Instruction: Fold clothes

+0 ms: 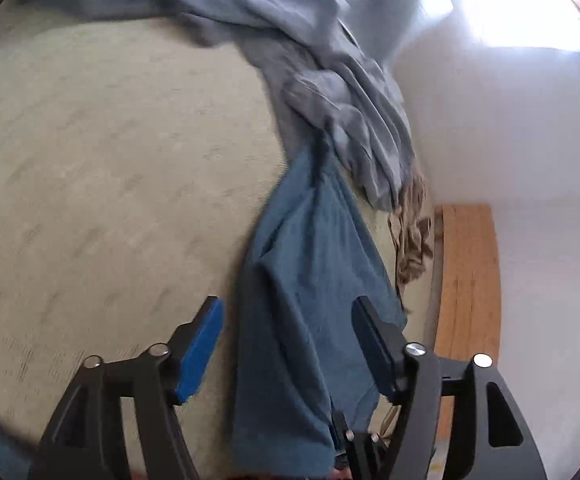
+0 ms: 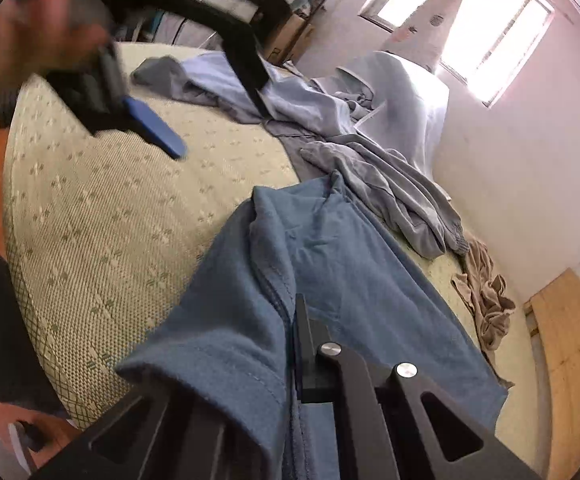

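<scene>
Left wrist view: your left gripper (image 1: 288,324) sits at the bottom of the frame w/ jaws spread wide; blue pads on both fingers, nothing pinched; the blue garment (image 1: 309,280) hangs as a strip down the centre, passing between the fingers w/o either pad pressing it; whether it brushes the right-hand finger you can't tell; the picture is motion-blurred. The mattress (image 1: 110,180) fills the left half, pale w/ a small repeated pattern; a pile of grey-blue clothes (image 1: 329,72) runs from the top centre down toward the middle right; a brown fabric (image 1: 409,236) lies crumpled at the mattress edge, right of centre; a wooden board (image 1: 469,280) shows at the right, against the white wall.

Right wrist view: your right gripper (image 2: 295,320) is at bottom centre, jaws pressed together on the blue garment, pinching a hemmed fold; cloth drapes over the left finger & hides it; the rest of the garment spreads up toward the centre & lower right across the mattress. Your left gripper appears blurred at upper left, above the mattress, apart from the garment; a hand (image 2: 30,32) is blurred behind it. A window (image 2: 469,28) glares at upper right.
</scene>
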`<state>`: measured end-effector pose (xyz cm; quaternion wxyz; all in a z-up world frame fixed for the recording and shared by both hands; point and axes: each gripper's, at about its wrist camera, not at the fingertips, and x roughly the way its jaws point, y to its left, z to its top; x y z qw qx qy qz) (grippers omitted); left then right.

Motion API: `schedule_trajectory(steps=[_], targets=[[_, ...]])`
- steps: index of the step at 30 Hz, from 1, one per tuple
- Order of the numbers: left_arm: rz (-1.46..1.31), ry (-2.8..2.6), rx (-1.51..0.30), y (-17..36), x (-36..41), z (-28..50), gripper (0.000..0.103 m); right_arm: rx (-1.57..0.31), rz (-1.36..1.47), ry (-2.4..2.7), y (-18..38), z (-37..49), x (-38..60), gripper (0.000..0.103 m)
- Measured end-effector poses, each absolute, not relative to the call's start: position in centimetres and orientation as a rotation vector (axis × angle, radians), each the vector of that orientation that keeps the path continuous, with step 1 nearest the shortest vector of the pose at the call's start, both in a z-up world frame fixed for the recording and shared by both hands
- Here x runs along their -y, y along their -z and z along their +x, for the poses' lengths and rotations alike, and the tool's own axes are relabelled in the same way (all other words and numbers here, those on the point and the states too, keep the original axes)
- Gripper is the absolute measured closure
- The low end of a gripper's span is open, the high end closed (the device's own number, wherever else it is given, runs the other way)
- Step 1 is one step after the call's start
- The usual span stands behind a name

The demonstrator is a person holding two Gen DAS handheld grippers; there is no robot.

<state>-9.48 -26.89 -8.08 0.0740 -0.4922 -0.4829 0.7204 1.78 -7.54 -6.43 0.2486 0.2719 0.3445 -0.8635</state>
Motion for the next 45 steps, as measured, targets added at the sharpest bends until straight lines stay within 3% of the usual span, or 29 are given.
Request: schedule_trajectory(steps=[11, 24, 26, 27, 28, 29, 30, 31, 40, 45], targets=[[-1.528, -2.009, 1.301, 11.6, 25.5, -19.8, 0.03, -0.674, 0.798, 2.44, 1.9, -1.1, 4.6, 0.1], [-1.503, -1.984, 1.226, 12.4, 24.2, -27.9, 0.032, -0.664, 0.719, 2.412, -1.0, 0.0, 3.7, 0.1], [-1.508, -1.984, 1.217, 12.5, 24.1, -28.6, 0.039, -0.677, 0.708, 2.405, -1.3, 0.5, 3.6, 0.1], [-1.529, -1.991, 1.209, 12.6, 24.1, -28.8, 0.056, -0.68, 0.701, 2.405, -1.4, 0.6, 3.5, 0.1], [-1.551, -1.997, 1.202, 12.7, 24.1, -28.9, 0.063, -0.686, 0.695, 2.405, -1.5, 0.8, 3.5, 0.1], [-1.572, -2.001, 1.196, 12.9, 24.0, -29.0, 0.079, -0.692, 0.691, 2.406, -1.5, 0.8, 3.4, 0.1], [-1.592, -2.003, 1.183, 13.0, 23.9, -29.0, 0.088, -0.699, 0.688, 2.407, -1.6, 0.9, 3.4, 0.1], [-1.6, -2.007, 1.164, 13.0, 23.7, -29.0, 0.092, -0.705, 0.685, 2.408, -1.7, 1.0, 3.3, 0.1], [-1.489, -2.024, 1.233, 10.6, 25.2, -27.6, 0.096, -0.738, 0.654, 2.399, -2.0, 2.6, 3.1, 0.1], [-1.352, -2.029, 1.257, 6.5, 24.9, -26.9, 0.096, -0.75, 0.627, 2.439, -2.8, 3.5, 2.0, 0.1]])
